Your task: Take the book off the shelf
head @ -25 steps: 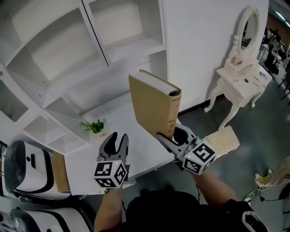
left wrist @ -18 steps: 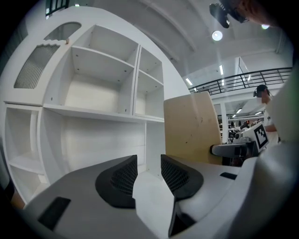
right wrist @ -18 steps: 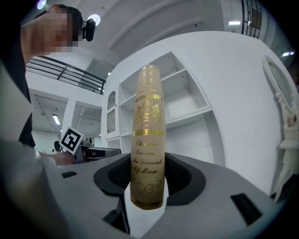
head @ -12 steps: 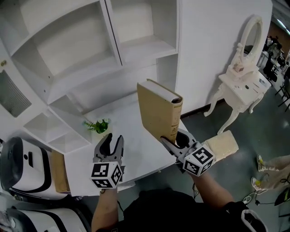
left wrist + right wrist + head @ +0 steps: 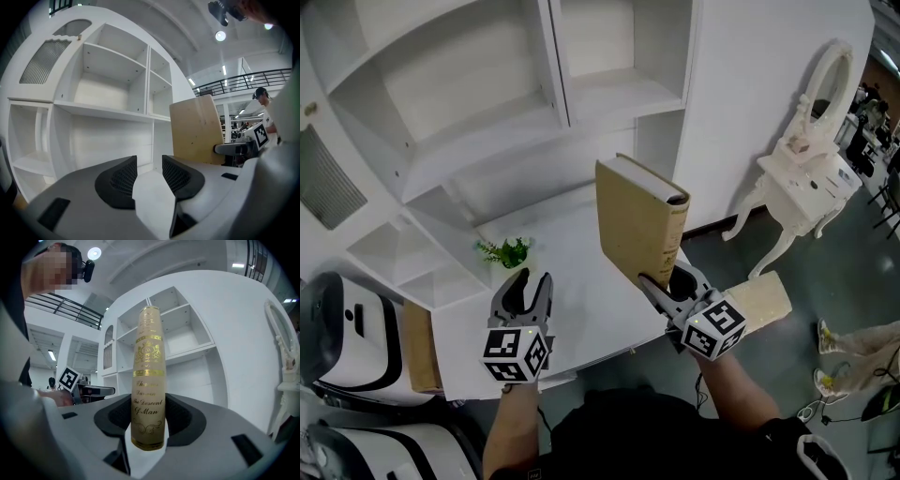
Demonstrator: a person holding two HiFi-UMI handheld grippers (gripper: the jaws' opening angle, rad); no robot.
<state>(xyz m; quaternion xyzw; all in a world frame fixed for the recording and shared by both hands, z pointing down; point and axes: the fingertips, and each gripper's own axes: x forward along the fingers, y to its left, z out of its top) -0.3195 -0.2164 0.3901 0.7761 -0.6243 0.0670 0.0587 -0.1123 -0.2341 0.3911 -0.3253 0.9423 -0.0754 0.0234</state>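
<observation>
Now, book point(image 5: 637, 217): a tan hardback, held upright in the air. It is clear of the shelf and, in the head view, sits over the right side of the table. Its gold-lettered spine faces the right gripper's camera.
Right gripper point(image 5: 667, 283): clamped on the bottom end of the book, one pad on each cover by the spine. Nearly all of the book stands above the grip.
Left gripper point(image 5: 532, 285): jaws apart with nothing between them. It hovers over the table to the left of the book and does not touch it.
Shelf point(image 5: 555, 66): a white unit behind and above the table, with no other book in the compartments that show.
Table point(image 5: 572, 314): white, with a small green plant point(image 5: 506, 251) near the back left, well apart from the book.
Step in hand: this looks like carrying the freed book away, so the taking-off seems largely done.
Doing it well: the grip is low and the book looks top-heavy, so it could tip or swing around the pads. Keep the clamp firm, the spine vertical and the travel slow. Bring the free left gripper to the upper cover if the book leans.
Watch for: a smooth cover slipping in the pads, and the top corner catching a shelf edge.
</observation>
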